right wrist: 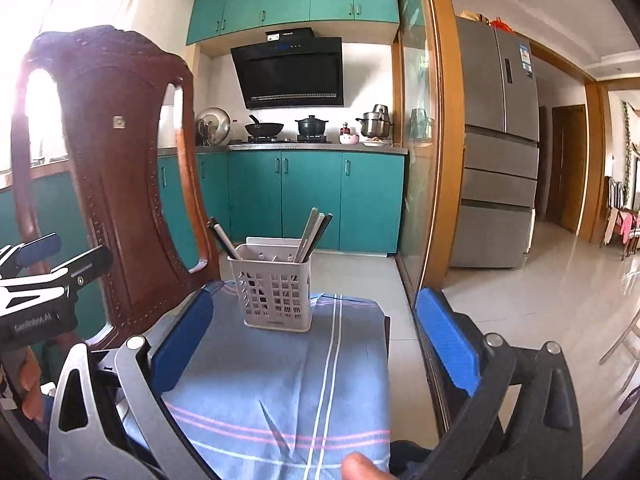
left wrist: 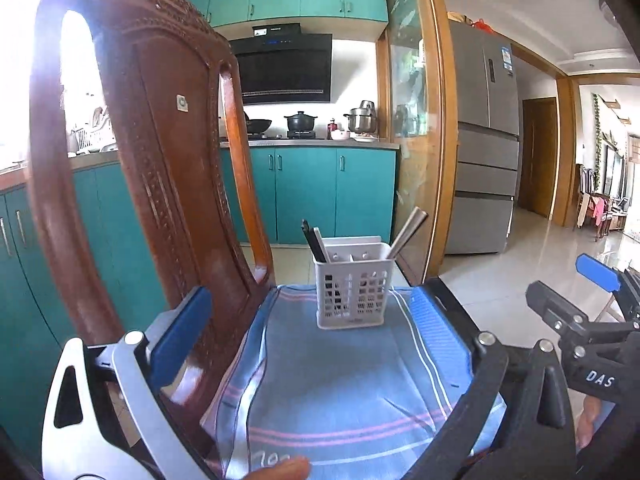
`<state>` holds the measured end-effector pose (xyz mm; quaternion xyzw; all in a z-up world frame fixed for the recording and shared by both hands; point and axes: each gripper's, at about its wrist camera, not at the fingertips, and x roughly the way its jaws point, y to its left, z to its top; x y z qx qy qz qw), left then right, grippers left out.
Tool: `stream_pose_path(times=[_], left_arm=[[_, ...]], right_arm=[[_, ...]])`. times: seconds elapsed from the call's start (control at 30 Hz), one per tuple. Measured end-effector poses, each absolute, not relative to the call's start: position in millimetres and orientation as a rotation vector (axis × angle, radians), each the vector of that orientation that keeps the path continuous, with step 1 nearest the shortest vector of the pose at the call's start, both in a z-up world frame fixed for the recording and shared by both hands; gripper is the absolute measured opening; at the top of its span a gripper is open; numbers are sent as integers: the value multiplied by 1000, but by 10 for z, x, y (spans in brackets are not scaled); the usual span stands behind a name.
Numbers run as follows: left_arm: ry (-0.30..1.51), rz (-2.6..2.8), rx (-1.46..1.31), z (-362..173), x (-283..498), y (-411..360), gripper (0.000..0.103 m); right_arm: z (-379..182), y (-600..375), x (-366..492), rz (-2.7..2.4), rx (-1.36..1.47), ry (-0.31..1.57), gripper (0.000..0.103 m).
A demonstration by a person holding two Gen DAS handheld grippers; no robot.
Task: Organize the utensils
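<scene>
White slotted utensil holder (left wrist: 352, 286) upright on a blue striped cloth (left wrist: 340, 384), toward the cloth's far end, beside the carved back of a wooden chair (left wrist: 152, 168). Dark-handled utensils (left wrist: 314, 244) leaning out of the holder's left compartment; pale metal utensils (left wrist: 406, 232) leaning out of the right one; exact kinds too small to tell.

Left gripper (left wrist: 312, 332) with jaws spread wide, nothing between them but the cloth below, well short of the holder. Blue pads on both fingers (left wrist: 184, 336), left finger close against the chair back. Right gripper (right wrist: 316, 344) likewise spread wide and empty, its fingers (right wrist: 448, 340) to either side of the cloth, the holder ahead and apart from them. Each gripper partly visible at the edge of the other's view, side by side. Fingertip of a hand (right wrist: 360, 466) at the lower edge of the right wrist view.

Background: teal cabinets (right wrist: 312, 196), black range hood (right wrist: 292, 74), pots on the stove (right wrist: 312, 124), steel refrigerator (right wrist: 496, 140), glass sliding door with wooden frame (right wrist: 424, 120), pale tiled floor (right wrist: 540, 300).
</scene>
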<state>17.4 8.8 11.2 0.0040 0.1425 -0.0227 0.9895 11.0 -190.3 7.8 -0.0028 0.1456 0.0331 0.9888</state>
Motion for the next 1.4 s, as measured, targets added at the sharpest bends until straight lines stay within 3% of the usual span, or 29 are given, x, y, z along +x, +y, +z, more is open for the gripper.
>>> stream_pose_path(times=[0.4,1.4], left_arm=[[263,4,-30,105,-332,218,99],[271,-25,-17,121,-430,202,99]], right_arm=[[67,-1815,-213,87,-56,321,100],[100,-1778,-389,78,-65,292,100]])
